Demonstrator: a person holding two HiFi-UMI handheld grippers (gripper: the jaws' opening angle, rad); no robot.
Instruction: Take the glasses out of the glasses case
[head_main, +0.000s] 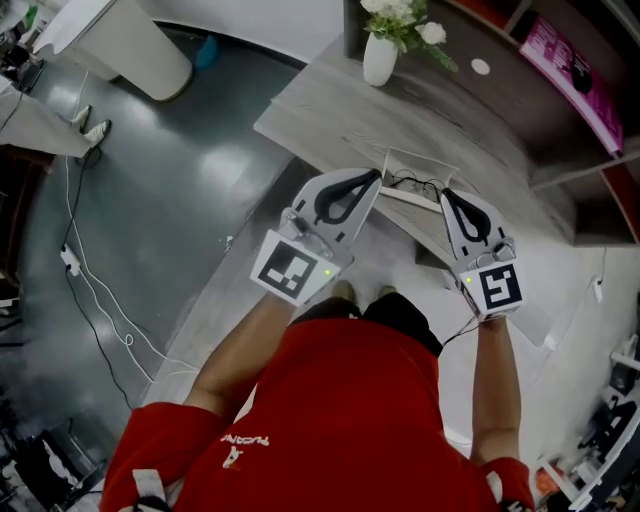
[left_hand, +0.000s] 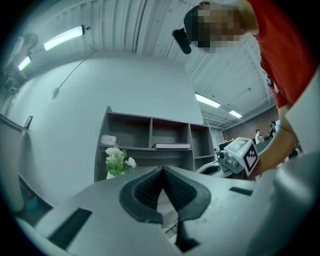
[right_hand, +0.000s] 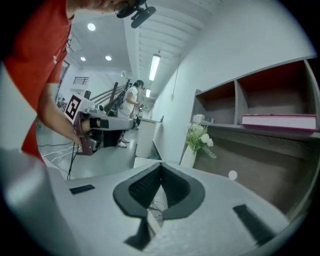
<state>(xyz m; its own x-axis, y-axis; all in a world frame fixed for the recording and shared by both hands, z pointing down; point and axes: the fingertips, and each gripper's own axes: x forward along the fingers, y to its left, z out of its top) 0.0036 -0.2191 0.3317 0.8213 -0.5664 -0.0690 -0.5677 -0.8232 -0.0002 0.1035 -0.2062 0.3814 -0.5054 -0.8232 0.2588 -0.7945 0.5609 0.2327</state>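
I held both grippers by the glasses case, which lay open on the grey table with the glasses in it (thin dark frames, hard to make out). The left gripper sat just left of the case and the right gripper just right of it. Both had their jaws pressed together on nothing. The flower vase stood well beyond the case.

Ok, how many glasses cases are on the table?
1: an open white case on the table, between the tips of the left gripper and right gripper. They cover some tabletop, so another could be hidden.
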